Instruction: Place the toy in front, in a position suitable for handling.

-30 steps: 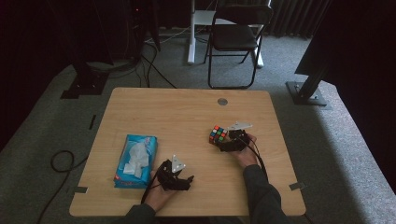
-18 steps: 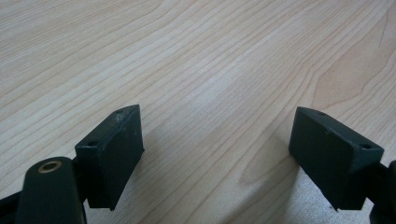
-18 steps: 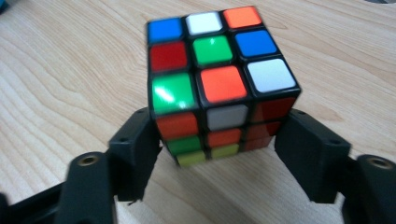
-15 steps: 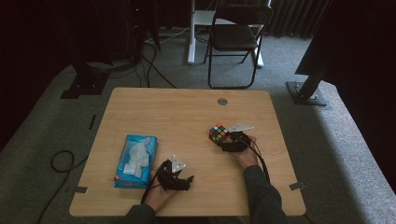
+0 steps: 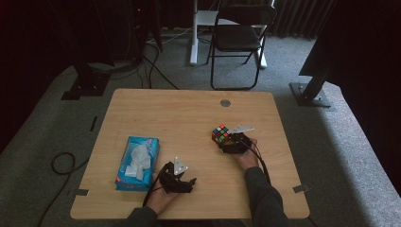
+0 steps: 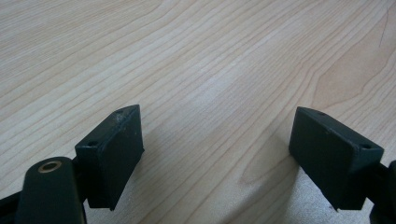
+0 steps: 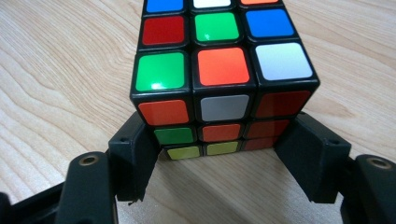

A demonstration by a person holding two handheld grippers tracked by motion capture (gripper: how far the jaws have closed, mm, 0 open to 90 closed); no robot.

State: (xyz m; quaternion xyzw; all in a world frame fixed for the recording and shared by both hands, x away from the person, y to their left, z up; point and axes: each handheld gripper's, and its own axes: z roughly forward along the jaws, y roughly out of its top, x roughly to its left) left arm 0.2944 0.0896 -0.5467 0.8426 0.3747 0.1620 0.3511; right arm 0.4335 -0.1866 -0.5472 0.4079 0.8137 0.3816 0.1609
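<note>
A scrambled Rubik's cube (image 5: 220,133) rests on the wooden table (image 5: 179,113), right of centre. My right gripper (image 5: 225,141) reaches it from the near side. In the right gripper view its jaws have just been closing on the cube (image 7: 219,70), and the gripper (image 7: 217,144) now has both pads against the cube's lower side faces. My left gripper (image 5: 189,182) lies near the front edge. In the left gripper view it (image 6: 217,140) stands open over bare wood with nothing between its jaws.
A blue tissue box (image 5: 137,163) with a tissue sticking out lies at the front left, beside my left hand. A round grommet (image 5: 225,102) sits near the table's far edge. A folding chair (image 5: 241,38) stands on the carpet beyond the table.
My right gripper has settled slightly closer around the cube. The cube, the left hand and the tissue box are where they were.
</note>
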